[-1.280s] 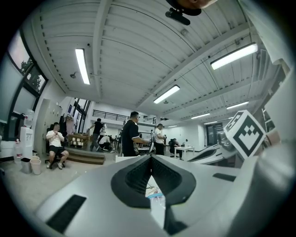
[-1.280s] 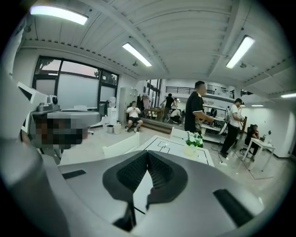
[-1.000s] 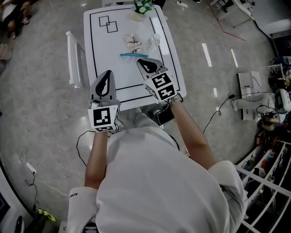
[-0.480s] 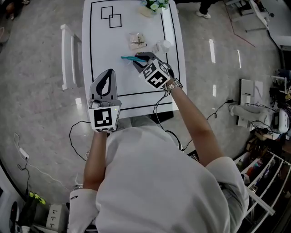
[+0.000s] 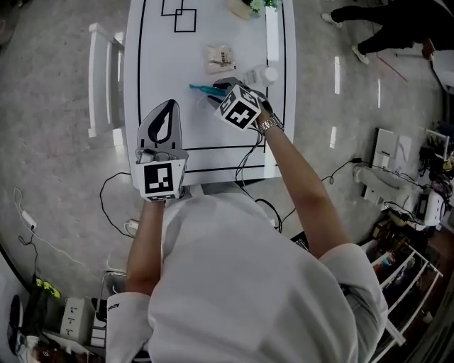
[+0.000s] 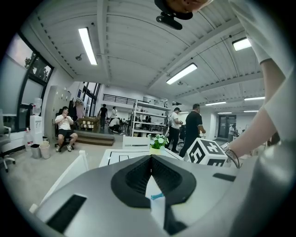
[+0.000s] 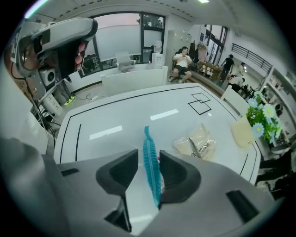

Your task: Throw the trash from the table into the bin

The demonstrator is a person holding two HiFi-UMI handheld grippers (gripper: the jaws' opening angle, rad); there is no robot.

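Note:
A teal feather-shaped strip (image 5: 201,88) lies on the white table (image 5: 163,64). My right gripper (image 5: 217,93) points steeply down over its right end. Its jaws have just been opening, and in the right gripper view the strip (image 7: 149,157) runs up between the two pads without being pressed, so the right gripper (image 7: 147,167) is open. A crumpled clear wrapper (image 5: 219,58) (image 7: 199,144) lies farther back, and a clear plastic bottle (image 5: 255,74) lies beside the right hand. My left gripper (image 5: 167,105) (image 6: 150,158) hovers over the table's near part, tips together, empty.
A pot of flowers (image 5: 248,6) (image 7: 259,121) stands at the table's far edge. A white rack (image 5: 99,78) stands along the table's left side. Cables (image 5: 113,205) trail on the floor near me. A person (image 5: 383,25) walks at the upper right.
My right gripper has dropped and tipped down onto the teal strip, and its jaws have parted around it. The left gripper has come forward over the table's near edge.

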